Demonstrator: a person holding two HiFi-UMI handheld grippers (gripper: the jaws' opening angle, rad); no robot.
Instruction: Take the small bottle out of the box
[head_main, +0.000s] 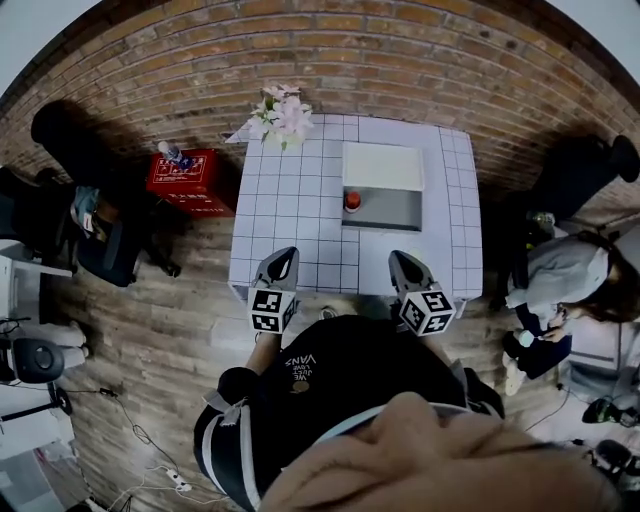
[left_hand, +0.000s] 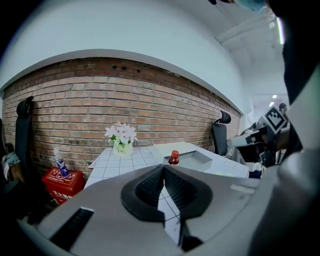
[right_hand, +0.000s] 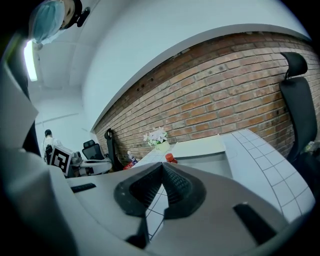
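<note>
1. Both my grippers are shut and empty. The left gripper (head_main: 284, 258) has its fingers pressed together with nothing between them, and the right gripper (head_main: 401, 260) is the same. Both hang over the near edge of the table (head_main: 290, 225), well short of the box (head_main: 395, 212).
2. The bottle (head_main: 352, 201) stands upright inside the open box, close against its left wall, red cap up.
3. If I go in with my fingers closed, I will only poke the bottle and tip it over. They must part first.
4. The bottle sits so near the wall that one finger may find no room. It could then catch the rim and shove the whole box.
5. I judge the bottle small and round. A pinch on the cap alone, or off-centre, could let it slip or swing against the wall as it comes up.
6. The white lid (head_main: 383, 165) lies open on the far side, out of my path.
7. The flowers (head_main: 283, 113) stand at the far left corner, well apart from the box.
8. The red crate (head_main: 190, 182) sits on the floor to the left, and a seated person (head_main: 560, 285) is to the right. Neither blocks me; only the box wall does.
</note>
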